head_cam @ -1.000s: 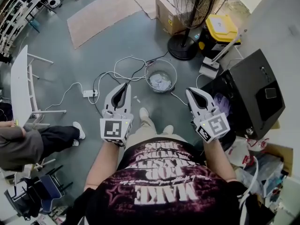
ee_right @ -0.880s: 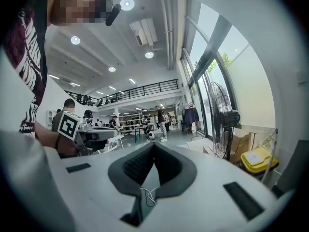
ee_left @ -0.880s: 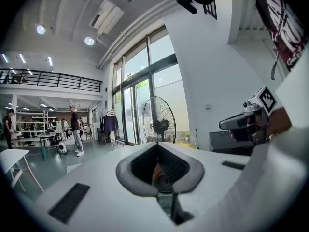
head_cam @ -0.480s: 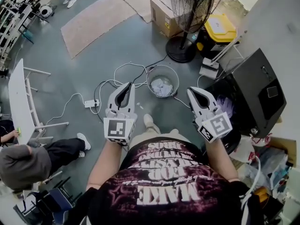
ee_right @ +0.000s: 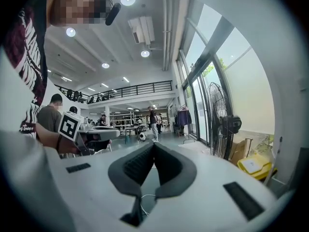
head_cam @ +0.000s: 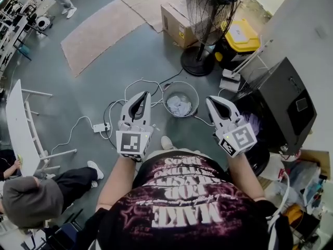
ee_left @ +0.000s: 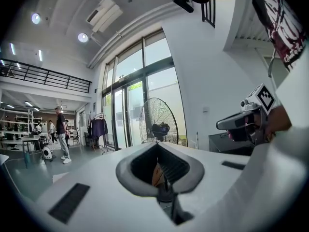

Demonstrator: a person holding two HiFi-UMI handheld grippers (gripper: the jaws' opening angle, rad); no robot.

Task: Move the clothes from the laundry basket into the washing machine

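- Washing machine [head_cam: 285, 95] is seen as a black box to the right of the laundry basket [head_cam: 180, 82]. Purple cloth [head_cam: 253, 122] is shown in its dark opening, on the side turned toward the basket.
- Standing fan [head_cam: 210, 9] is placed just beyond the basket, on its far side.
- Laundry basket, round and wire-walled, is set on the grey floor [head_cam: 104, 77], ahead of the two grippers and between their tips.
- Left gripper [head_cam: 144, 94] is held in the air just left of the basket. Its jaws are closed tip to tip, and nothing is gripped or touched.
- Right gripper [head_cam: 209, 99] is held just right of the basket, between it and the machine. Its jaws are pressed together and are empty.
- Pale crumpled clothes [head_cam: 178, 104] are seen lying in the basket's bottom.
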